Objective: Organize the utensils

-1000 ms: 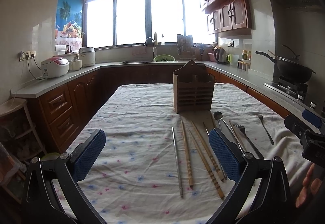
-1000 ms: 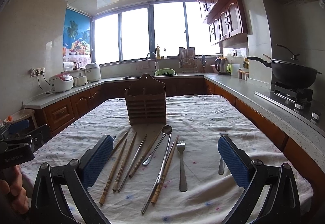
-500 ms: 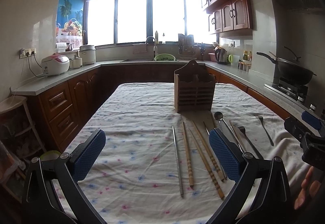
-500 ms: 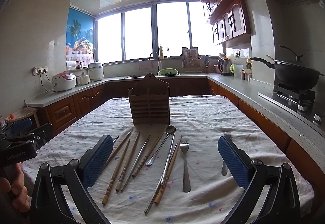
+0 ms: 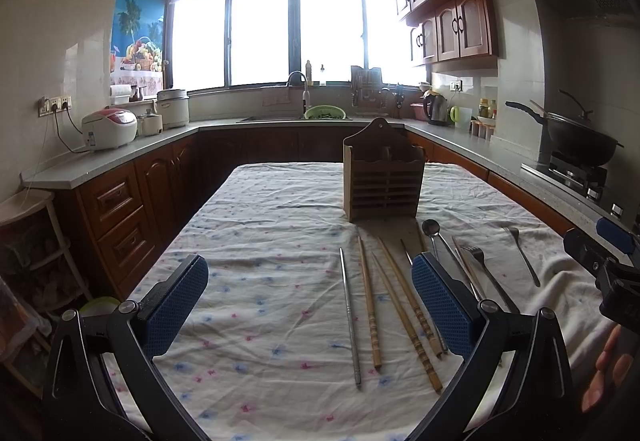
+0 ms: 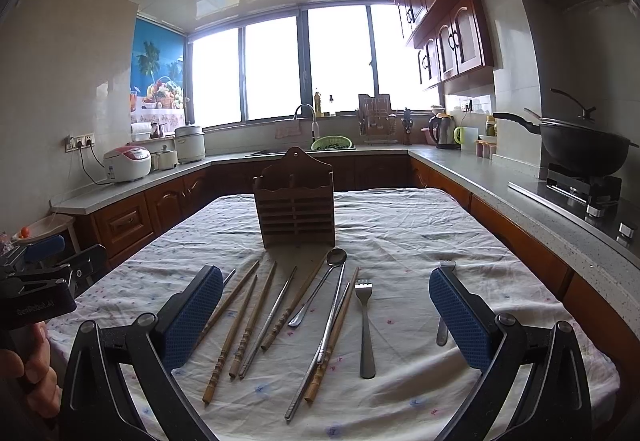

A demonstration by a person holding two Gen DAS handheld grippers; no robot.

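A wooden utensil holder (image 5: 383, 177) (image 6: 295, 205) stands upright mid-table on a flowered cloth. In front of it lie several wooden chopsticks (image 5: 370, 305) (image 6: 252, 317), metal chopsticks (image 5: 349, 317) (image 6: 269, 323), a spoon (image 5: 433, 231) (image 6: 320, 289) and a fork (image 6: 365, 325) (image 5: 482, 269). A second fork (image 5: 522, 257) (image 6: 442, 329) lies apart to the right. My left gripper (image 5: 310, 305) hovers open over the cloth, left of most utensils. My right gripper (image 6: 326, 313) hangs open above the spread of utensils. Neither holds anything.
Grey counters (image 5: 120, 157) wrap the room on dark wood cabinets. A rice cooker (image 6: 128, 163) sits left, a sink with a green colander (image 6: 332, 143) at the back, a black wok (image 6: 584, 149) on the stove at right. A person's hand (image 6: 24, 369) grips the left tool.
Both cameras have crept slightly forward and tilted a little; the utensils and holder lie where they were. Both grippers stay open.
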